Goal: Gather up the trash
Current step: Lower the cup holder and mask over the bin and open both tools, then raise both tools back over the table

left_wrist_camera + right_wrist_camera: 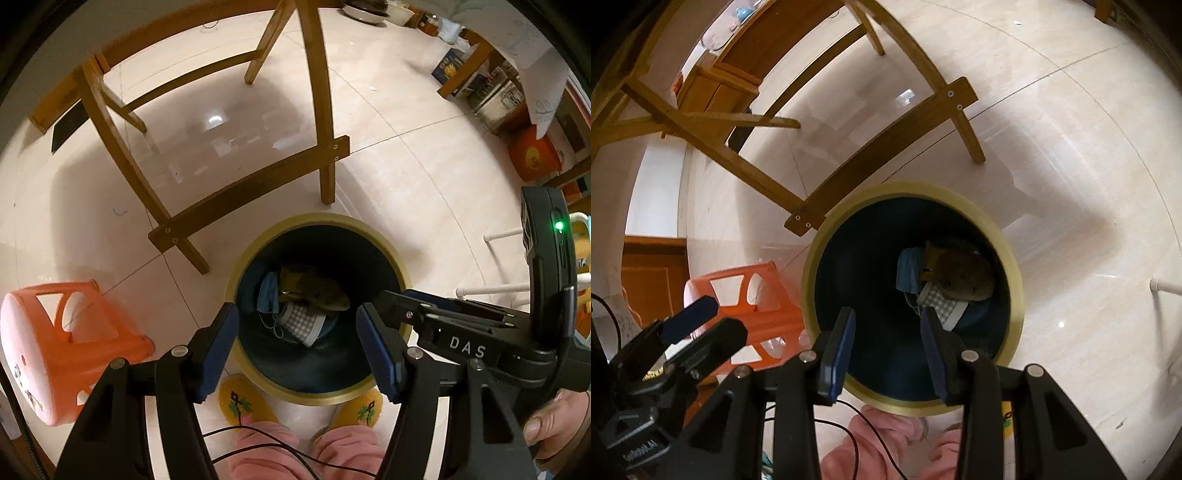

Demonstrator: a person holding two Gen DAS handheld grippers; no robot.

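Left gripper (297, 347): fingers spread wide, nothing between them; held above the bin mouth.
Right gripper (886, 354): fingers apart, narrower gap than the left, also empty; poised over the bin's near rim.
Bin (400, 269): round, dark inside, pale yellow rim; stands on the floor directly beyond both pairs of fingertips.
Trash: lies at the bin bottom, straight ahead of the fingers and well below them.
Mask (267, 291): blue, thin; judged very light and limp. Best pinched at a bunched fold, not by the ear loop.
Checked cloth (303, 321): soft and foldable; a raised edge offers the hold.
Brown lump (317, 290): crumpled; material cannot be told. Probably light and yielding.
Stool (62, 339): orange plastic, tipped over, left of the left fingers.
Chair (255, 184): wooden legs just beyond the bin.
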